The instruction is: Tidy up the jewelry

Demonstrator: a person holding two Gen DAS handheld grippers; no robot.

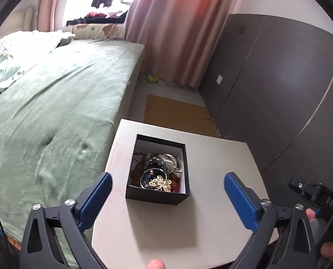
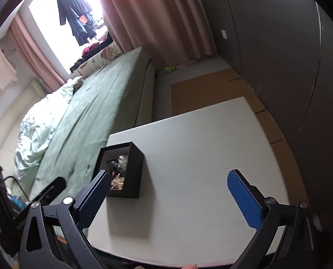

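- The bed [image 1: 54,103], under a green cover, runs along the left edge of the tabletop [image 1: 211,157]; a dark cabinet wall [image 1: 278,78] closes off the right, and flat cardboard [image 1: 177,109] lies on the floor beyond the far edge.
- The tabletop is pale and bare but for one thing, so there is free room on its right half for laying pieces out.
- The black box [image 1: 157,196] stands open near the left edge, about midway between the near and far edges. Its walls are tall and its inside white.
- The left hand-held gripper [image 1: 167,179] hangs above the near edge with its jaws spread wide and nothing between them, pointing down toward the box.
- The right hand-held gripper [image 2: 168,179] is likewise wide and empty, over the bare right half; from its view the box [image 2: 130,157] sits off to its left.
- The jewelry [image 1: 159,172] lies heaped in the box: a silver bangle [image 1: 154,178] on top over a cream filigree piece [image 1: 158,182], dark beads [image 1: 155,160] behind, something white and crumpled [image 1: 173,160] at the far right corner.
- The task looks close to done, or not yet begun; the frames cannot settle which.
- To lift a piece well, come straight down inside the walls, narrow the jaws first, and take the bangle alone by its rim.
- Strands look tangled, so a slow lift is wise, with the other hand-held gripper steadying the light box.
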